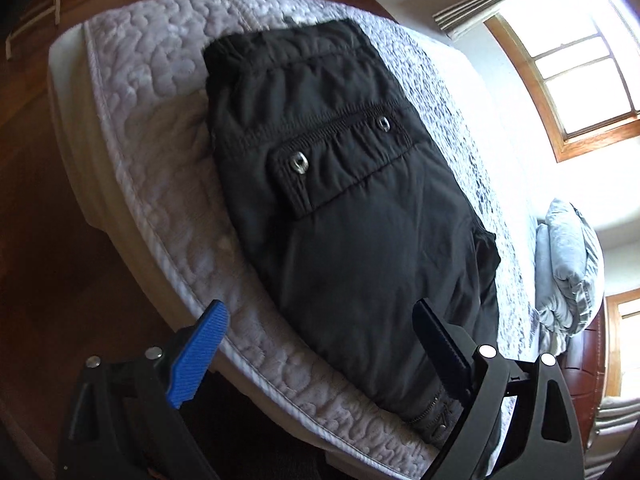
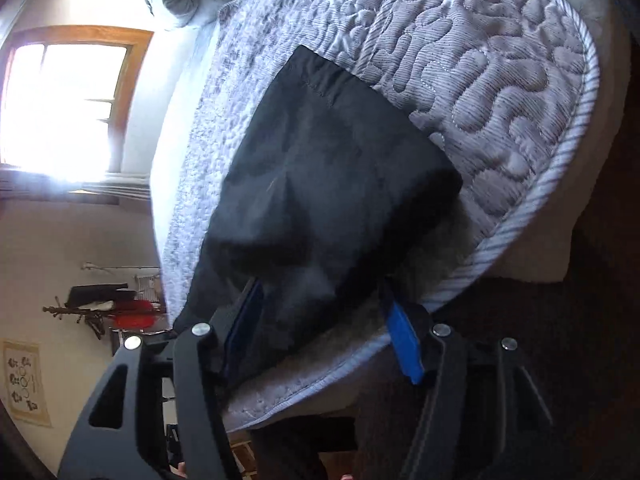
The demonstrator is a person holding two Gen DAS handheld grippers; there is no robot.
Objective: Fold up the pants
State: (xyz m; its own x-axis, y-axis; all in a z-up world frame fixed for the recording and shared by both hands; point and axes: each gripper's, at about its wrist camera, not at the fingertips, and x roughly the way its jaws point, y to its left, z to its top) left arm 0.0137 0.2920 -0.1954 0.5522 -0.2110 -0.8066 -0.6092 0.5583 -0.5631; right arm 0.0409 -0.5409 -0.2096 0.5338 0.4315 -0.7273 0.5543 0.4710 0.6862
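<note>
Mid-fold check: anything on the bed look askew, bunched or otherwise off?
Mostly tidy. The pants lie flat on the mattress, pocket flap up. One oddity: in the left wrist view a fabric lump bulges past their right edge, so that side is not straight. No damage shows.
</note>
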